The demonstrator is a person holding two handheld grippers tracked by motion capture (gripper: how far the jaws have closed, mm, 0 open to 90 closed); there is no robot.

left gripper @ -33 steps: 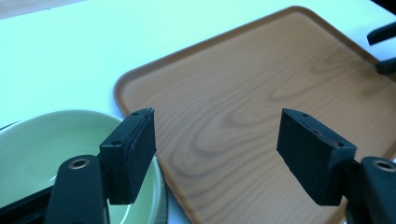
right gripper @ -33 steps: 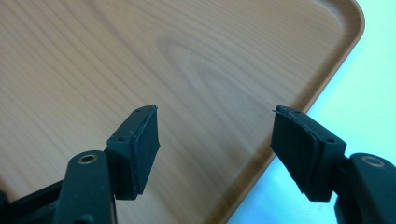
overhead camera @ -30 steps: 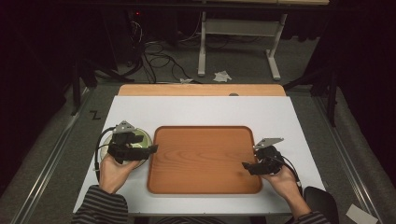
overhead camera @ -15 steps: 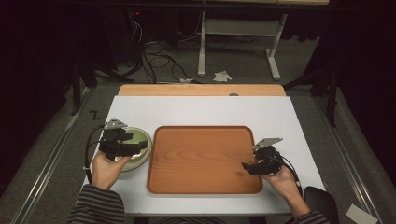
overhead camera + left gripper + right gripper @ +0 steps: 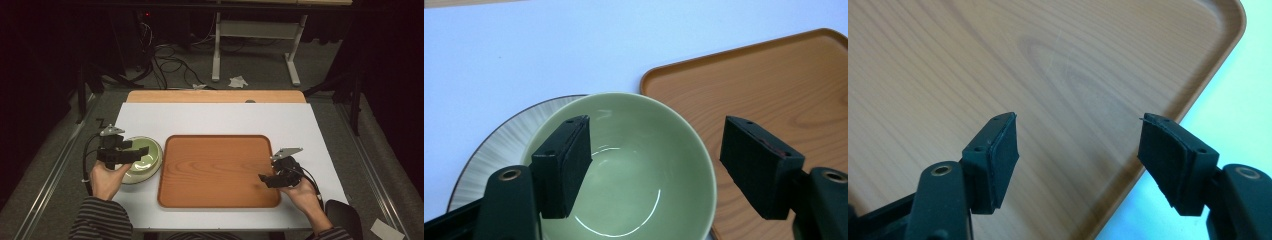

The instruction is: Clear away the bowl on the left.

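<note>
A pale green bowl (image 5: 634, 165) rests on a white ribbed plate (image 5: 499, 145) with a dark rim, at the table's left, just beside the wooden tray (image 5: 220, 170). My left gripper (image 5: 131, 152) hovers over the bowl (image 5: 145, 156), open, jaws wide apart with nothing between them. In the left gripper view the left gripper (image 5: 656, 165) has its jaws standing over the bowl's inside and its right rim. My right gripper (image 5: 263, 179) is open above the tray's right edge; in the right gripper view the right gripper (image 5: 1078, 150) has bare tray wood (image 5: 998, 65) beneath it.
The white tabletop (image 5: 215, 117) runs behind the tray, with a wooden strip (image 5: 215, 96) at its far edge. Beyond the table are a desk frame (image 5: 255, 45), cables and paper scraps on the dark floor.
My left gripper has drawn back to the left, from the tray's left edge to above the bowl. The right gripper has stayed put.
</note>
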